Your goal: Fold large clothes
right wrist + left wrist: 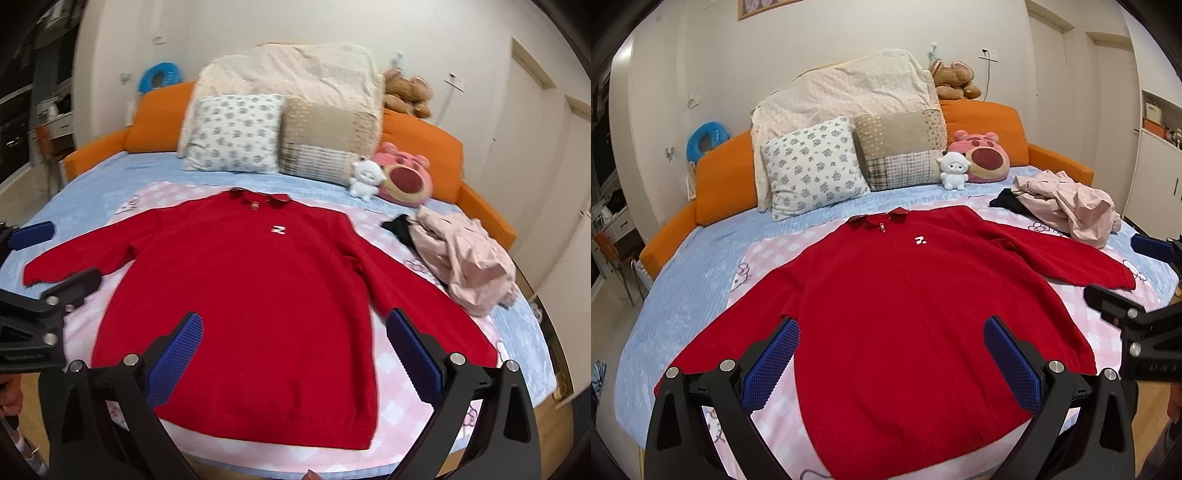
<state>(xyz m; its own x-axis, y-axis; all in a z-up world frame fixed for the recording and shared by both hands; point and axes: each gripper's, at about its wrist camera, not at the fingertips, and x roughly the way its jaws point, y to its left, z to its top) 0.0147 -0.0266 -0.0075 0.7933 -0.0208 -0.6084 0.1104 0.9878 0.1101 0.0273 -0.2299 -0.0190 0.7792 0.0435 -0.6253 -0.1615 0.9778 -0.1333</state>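
My left gripper (pixel 890 363) and right gripper (pixel 293 354) both hang with fingers spread wide, holding nothing, above the near hem of the red sweater (pixel 897 295). It lies flat, front up, on the bed (pixel 683 295), both sleeves out. Risk as I judge it: pinching only 1 layer would drag the knit and wrinkle the fold.

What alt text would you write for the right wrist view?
A red sweater lies spread flat, front up, on a bed, between the open right tool. A crumpled pink garment lies to its right; pillows line the headboard.
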